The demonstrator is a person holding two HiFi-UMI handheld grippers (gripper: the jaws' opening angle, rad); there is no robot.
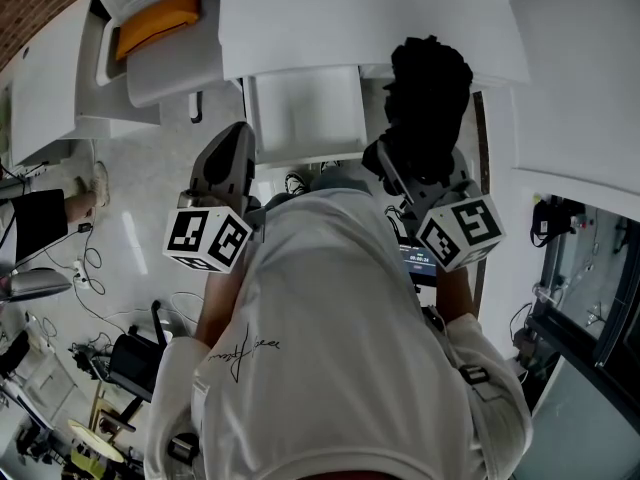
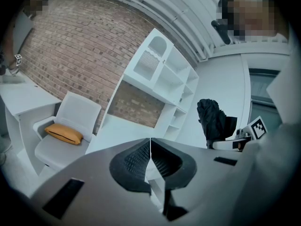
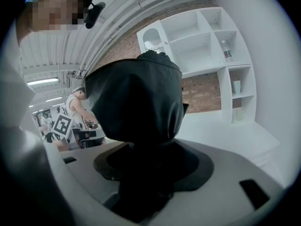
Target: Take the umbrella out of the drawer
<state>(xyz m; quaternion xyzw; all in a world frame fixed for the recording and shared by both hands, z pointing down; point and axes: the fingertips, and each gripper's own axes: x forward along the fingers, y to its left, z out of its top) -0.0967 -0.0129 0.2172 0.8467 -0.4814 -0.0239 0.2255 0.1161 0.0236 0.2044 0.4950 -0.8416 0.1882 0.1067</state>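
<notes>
The black folded umbrella stands up out of my right gripper, which is shut on its lower end and held up in the air. In the head view the umbrella rises above the right gripper at the right of the person's white shirt. My left gripper is shut with nothing between its ridged pads. It is raised at the left, apart from the umbrella. From the left gripper view the umbrella shows at the right. A white box like an open drawer lies between the grippers, below.
A white armchair with an orange cushion stands at the far left. White desks and a white shelf unit against a brick wall surround the spot. Cables and gear lie on the floor at the left. Another person stands far off.
</notes>
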